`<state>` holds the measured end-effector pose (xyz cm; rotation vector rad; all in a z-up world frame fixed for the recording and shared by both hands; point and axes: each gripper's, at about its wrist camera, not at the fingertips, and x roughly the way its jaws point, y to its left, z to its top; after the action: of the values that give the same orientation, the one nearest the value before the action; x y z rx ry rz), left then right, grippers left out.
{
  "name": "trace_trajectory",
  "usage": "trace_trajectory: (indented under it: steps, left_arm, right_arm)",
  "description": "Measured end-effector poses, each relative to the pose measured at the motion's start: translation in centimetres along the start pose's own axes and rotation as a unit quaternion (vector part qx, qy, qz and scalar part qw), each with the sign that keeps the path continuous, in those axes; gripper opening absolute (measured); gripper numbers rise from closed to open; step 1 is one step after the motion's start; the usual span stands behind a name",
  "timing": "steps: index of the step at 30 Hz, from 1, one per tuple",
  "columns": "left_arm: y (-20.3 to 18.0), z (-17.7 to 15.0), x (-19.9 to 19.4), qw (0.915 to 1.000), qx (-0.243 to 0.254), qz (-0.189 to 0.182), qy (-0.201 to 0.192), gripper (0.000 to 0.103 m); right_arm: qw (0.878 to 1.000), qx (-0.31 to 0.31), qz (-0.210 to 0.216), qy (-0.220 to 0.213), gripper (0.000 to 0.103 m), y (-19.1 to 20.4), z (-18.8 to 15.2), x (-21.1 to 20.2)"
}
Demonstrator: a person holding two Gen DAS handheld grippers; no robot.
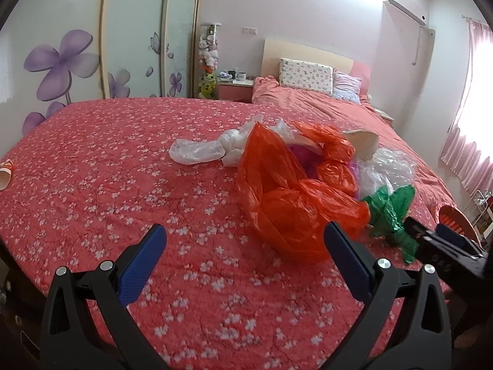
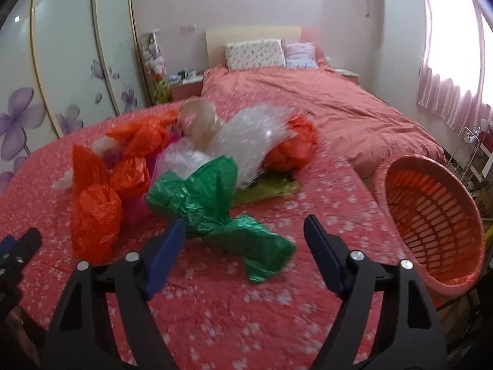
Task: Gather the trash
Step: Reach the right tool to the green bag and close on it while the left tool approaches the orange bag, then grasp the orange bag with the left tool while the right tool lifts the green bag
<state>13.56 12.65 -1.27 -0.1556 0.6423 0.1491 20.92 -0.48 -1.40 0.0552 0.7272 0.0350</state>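
We count two grippers over the red flowered bedspread (image 2: 215, 323). Our left gripper (image 1: 245, 246) hangs with its fingers spread wide and holds nothing. Just beyond it one white bag (image 1: 197, 151) lies lengthwise, left to right, toward the middle of the bedspread. Next come orange bags (image 1: 289, 191), at least two, crumpled together; one more orange bag (image 2: 292, 151) sits behind the clear wrap (image 2: 252, 141). One green bag (image 2: 215, 203) runs from the heap toward the near right, its tail between the wide-open, empty fingers of our right gripper (image 2: 245, 240). At the bedspread's right edge one orange basket (image 2: 431, 222) tips its mouth toward the trash
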Motion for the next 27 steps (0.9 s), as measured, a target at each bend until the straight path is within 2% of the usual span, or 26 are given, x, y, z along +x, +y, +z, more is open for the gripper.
trace_trajectory:
  steps: [5, 8, 13, 16, 20, 22, 25, 27]
  left_arm:
    - [0.1, 0.3, 0.9, 0.9999, 0.003, -0.015, 0.004, 0.100]
    - [-0.2, 0.5, 1.3, 0.9996, 0.009, -0.024, 0.008, 0.096]
    - [-0.9, 1.1, 2.2, 0.9988, 0.011, -0.045, 0.018, 0.092]
    - [-1.5, 1.4, 2.7, 0.9981, 0.010, -0.057, 0.024, 0.092]
    - [-2.9, 1.9, 3.5, 0.9972, 0.020, -0.068, 0.025, 0.092]
    - [-3.3, 2.0, 4.3, 0.9971, 0.023, -0.064, 0.033, 0.086]
    - [-3.5, 2.0, 6.2, 0.9960, 0.023, -0.061, 0.061, 0.078]
    - [-3.4, 1.6, 7.5, 0.9939, 0.022, -0.061, 0.089, 0.077]
  right_arm:
    - [0.999, -0.016, -0.004, 0.038, 0.069, 0.8, 0.2, 2.6]
    - [0.998, -0.022, -0.002, 0.055, 0.056, 0.9, 0.2, 3.2]
    - [0.998, -0.028, 0.007, 0.047, 0.043, 0.6, -0.2, 2.2]
    - [0.999, -0.027, 0.012, 0.044, 0.039, 0.2, -0.6, 1.4]
    - [0.999, -0.023, 0.012, 0.031, 0.038, -0.7, -1.2, -0.6]
    - [0.999, -0.017, 0.011, 0.025, 0.038, -1.2, -1.4, -1.6]
    - [1.000, -0.010, 0.008, 0.023, 0.038, -1.7, -1.4, -2.3]
    - [1.000, -0.003, 0.006, 0.023, 0.038, -2.5, -1.6, -2.6]
